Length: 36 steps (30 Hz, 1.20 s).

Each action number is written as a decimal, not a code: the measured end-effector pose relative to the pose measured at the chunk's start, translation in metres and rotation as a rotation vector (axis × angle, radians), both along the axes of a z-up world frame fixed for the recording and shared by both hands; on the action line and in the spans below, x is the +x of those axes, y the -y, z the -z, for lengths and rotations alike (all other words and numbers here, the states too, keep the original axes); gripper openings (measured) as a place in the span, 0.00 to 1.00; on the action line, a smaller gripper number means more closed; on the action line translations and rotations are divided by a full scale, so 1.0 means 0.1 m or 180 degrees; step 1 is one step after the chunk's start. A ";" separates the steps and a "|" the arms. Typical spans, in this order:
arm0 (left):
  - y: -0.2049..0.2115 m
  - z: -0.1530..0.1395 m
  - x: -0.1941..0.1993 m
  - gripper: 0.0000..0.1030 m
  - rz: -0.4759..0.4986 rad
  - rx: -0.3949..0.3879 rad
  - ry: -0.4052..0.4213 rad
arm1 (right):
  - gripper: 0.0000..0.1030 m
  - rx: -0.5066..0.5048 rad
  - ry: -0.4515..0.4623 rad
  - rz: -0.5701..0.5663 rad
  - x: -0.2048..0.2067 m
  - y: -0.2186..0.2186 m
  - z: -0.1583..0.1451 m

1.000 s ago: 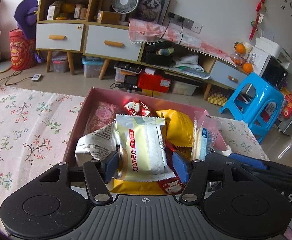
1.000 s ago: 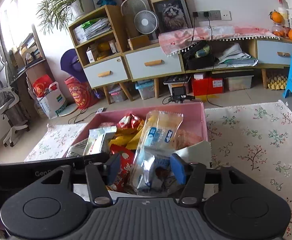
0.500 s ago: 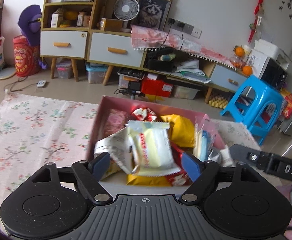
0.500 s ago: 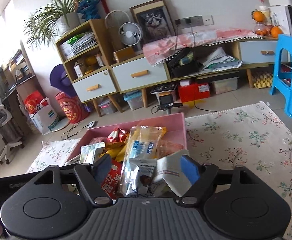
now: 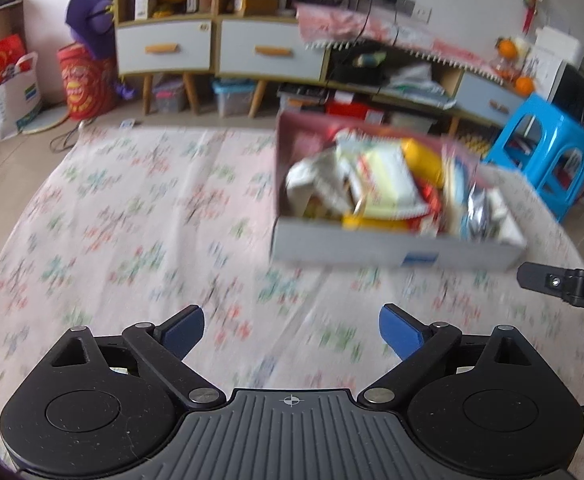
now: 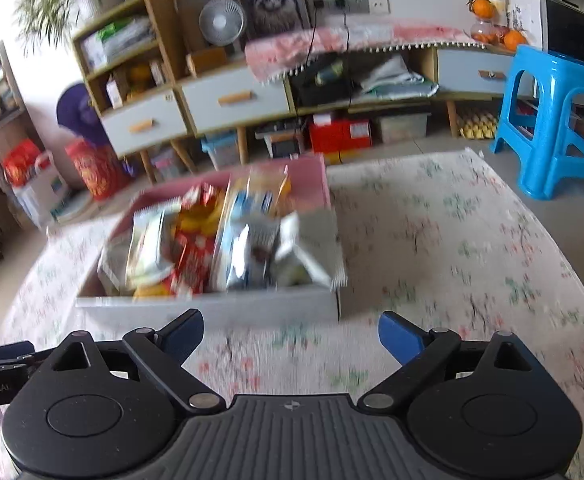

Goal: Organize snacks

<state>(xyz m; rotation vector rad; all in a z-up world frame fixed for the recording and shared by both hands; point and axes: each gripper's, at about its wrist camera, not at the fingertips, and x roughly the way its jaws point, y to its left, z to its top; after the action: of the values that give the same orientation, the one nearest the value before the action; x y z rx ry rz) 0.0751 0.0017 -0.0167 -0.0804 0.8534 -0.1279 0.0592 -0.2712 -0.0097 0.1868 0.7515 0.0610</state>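
My left jaws point(image 5: 291, 332) and my right jaws point(image 6: 291, 332) are both spreading wide and still opening, and nothing sits between either pair – only the flowered cloth point(image 5: 132, 216) that covers the surface shows in the gaps. A second ago each pair was closed in on a packet standing in the box: the left on the pale yellow packet point(image 5: 386, 184), the right on the clear packet with the blue label point(image 6: 248, 216). Now both packets are let go and stay upright among the other snacks, and both of my hands have backed away, so the box point(image 5: 392, 246) lies well ahead of the fingertips instead of right under them (the pictures are smeared, so I am moving as this is taken).

The box itself rests on the cloth with its grey front wall toward me and its pink inside wall behind. It is crammed: a yellow bag point(image 5: 422, 158), red wrappers, a silvery pouch point(image 6: 260, 240) and a white bag point(image 6: 312, 252) leaning over the near right corner. I see no loose snack on the cloth in either view.

In the left view the tip of my other tool point(image 5: 564, 286) pokes in at the right edge, clear of the box.

I read this as the release after tucking the last two packets in – the sorting looks close to done, unless something lies outside what I can see
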 end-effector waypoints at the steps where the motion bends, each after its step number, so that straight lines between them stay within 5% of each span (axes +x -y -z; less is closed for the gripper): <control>1: -0.02 0.02 -0.05 0.93 -0.0003 0.0017 -0.0034 | 0.85 -0.0021 -0.0036 -0.0009 -0.06 -0.02 0.02; 12: -0.14 0.05 -0.41 0.97 -0.0132 0.0076 -0.0105 | 0.88 -0.0216 -0.0440 -0.0070 -0.56 -0.37 0.14; 36: -0.01 -0.03 -0.57 0.98 -0.0096 0.0354 -0.0149 | 0.91 -0.0600 -0.0376 -0.0091 -0.59 -0.62 0.13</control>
<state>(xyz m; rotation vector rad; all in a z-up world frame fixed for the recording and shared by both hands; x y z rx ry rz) 0.0180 0.0032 -0.0139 0.0079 0.9040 -0.0504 0.0000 -0.2096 -0.0230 -0.0001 0.8729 0.0060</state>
